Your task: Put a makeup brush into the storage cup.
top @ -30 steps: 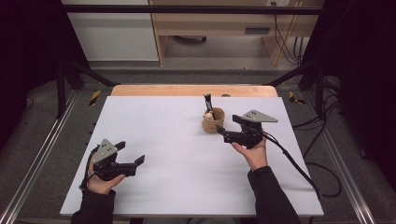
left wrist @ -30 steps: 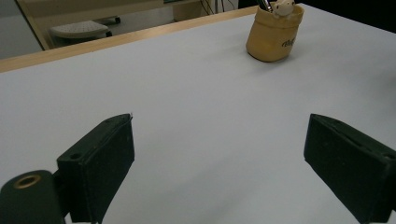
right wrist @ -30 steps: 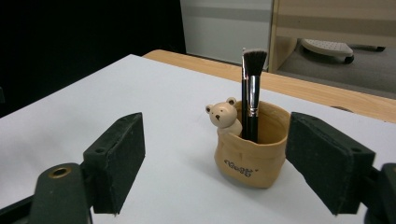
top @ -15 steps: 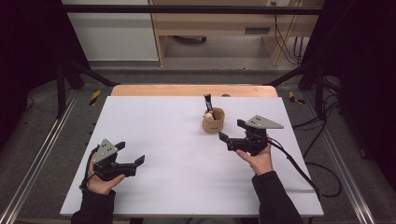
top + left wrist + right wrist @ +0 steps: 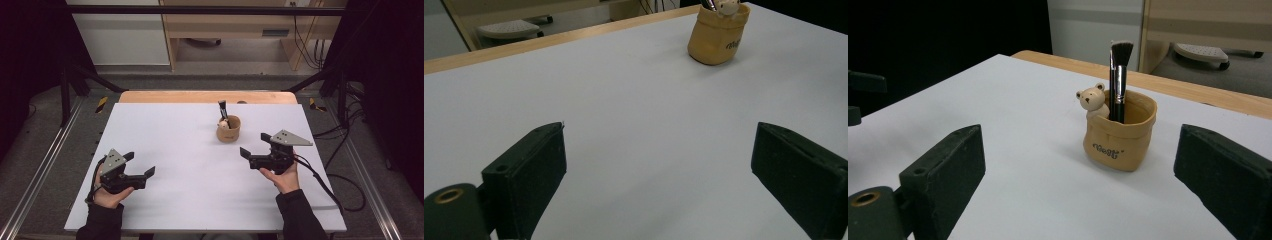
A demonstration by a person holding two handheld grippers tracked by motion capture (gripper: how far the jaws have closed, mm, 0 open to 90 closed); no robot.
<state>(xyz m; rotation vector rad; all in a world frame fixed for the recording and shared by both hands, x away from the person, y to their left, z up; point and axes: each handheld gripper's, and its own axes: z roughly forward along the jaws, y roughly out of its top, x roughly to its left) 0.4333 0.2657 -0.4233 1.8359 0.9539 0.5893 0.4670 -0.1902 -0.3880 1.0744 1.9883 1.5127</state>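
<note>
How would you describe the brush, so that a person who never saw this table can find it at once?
Look at the white table, toward its far edge right of the middle, where a small tan pot stands alone. The brush stands upright inside it, bristles up. Beside the pale bear figure on the pot's rim, it is the tall thing with a black tuft and shiny metal collar.

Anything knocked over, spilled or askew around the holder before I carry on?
Nothing stands out. The tan holder stands upright on the white table, with the brush standing in it, bristles up, beside the bear figure. Right gripper is open and apart from it; nothing is spilled.
</note>
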